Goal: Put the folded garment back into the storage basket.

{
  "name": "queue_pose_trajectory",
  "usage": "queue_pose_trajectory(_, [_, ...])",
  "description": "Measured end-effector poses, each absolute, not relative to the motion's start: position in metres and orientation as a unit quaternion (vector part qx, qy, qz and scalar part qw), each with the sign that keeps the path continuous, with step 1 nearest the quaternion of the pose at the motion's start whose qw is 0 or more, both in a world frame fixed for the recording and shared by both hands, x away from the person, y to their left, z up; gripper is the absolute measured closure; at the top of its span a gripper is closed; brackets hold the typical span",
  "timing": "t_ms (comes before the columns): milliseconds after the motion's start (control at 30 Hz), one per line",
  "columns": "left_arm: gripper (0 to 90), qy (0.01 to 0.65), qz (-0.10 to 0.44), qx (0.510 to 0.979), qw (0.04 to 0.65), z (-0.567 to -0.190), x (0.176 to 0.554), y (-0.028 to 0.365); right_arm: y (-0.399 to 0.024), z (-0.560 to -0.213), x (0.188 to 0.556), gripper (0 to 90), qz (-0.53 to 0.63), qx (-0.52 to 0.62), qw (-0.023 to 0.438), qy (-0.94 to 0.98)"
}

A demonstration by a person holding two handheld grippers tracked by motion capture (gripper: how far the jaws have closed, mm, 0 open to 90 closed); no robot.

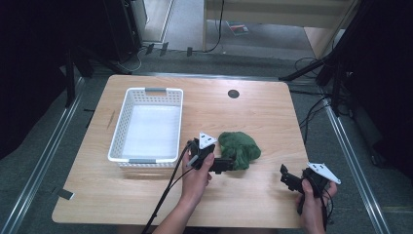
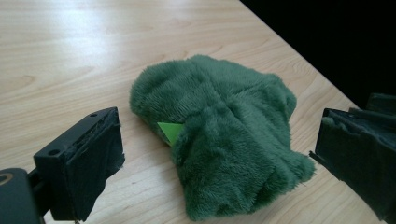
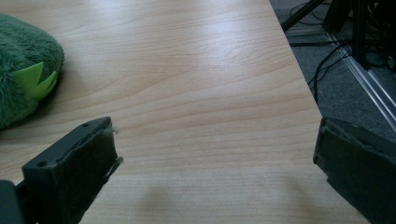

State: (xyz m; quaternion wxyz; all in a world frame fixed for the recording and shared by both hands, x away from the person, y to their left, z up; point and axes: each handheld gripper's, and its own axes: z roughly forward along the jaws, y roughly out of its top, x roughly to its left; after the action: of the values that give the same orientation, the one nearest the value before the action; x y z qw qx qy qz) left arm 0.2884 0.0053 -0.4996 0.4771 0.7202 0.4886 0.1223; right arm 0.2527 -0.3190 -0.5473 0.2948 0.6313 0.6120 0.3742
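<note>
The left gripper (image 1: 229, 165) is spread wide around the green plush toy (image 1: 239, 149), holding nothing; a thick fold should be pinched. The right gripper (image 1: 288, 179) is held wide apart, empty.

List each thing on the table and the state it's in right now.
Basket: upright, empty.
Green plush toy: crumpled on the table, not gripped.
Left tongs: open, jaws either side of the toy.
Right tongs: open, holding nothing.

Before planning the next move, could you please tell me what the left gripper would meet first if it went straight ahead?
Most likely the fluffy green plush toy, lying on the table between the left gripper's open jaws.
</note>
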Motion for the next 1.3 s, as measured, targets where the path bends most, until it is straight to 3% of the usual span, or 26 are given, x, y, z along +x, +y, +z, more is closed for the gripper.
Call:
queue_pose_trajectory(500, [0.0,0.495,0.102,0.731,0.458,-0.520,0.300,-0.028,-0.319,-0.547,0.253,0.0,0.374,0.632,0.293,0.613])
queue_pose_trajectory(700, [0.0,0.505,0.133,0.733,0.436,-0.523,0.304,-0.041,-0.319,-0.547,0.253,0.0,0.373,0.633,0.294,0.612])
queue_pose_trajectory(833, [0.0,0.525,0.119,0.730,0.422,-0.524,0.306,-0.047,-0.319,-0.548,0.253,0.0,0.373,0.632,0.293,0.612])
queue_pose_trajectory(1300, [0.0,0.525,0.154,0.749,0.372,-0.536,0.312,-0.066,-0.319,-0.547,0.253,0.0,0.372,0.633,0.292,0.613])
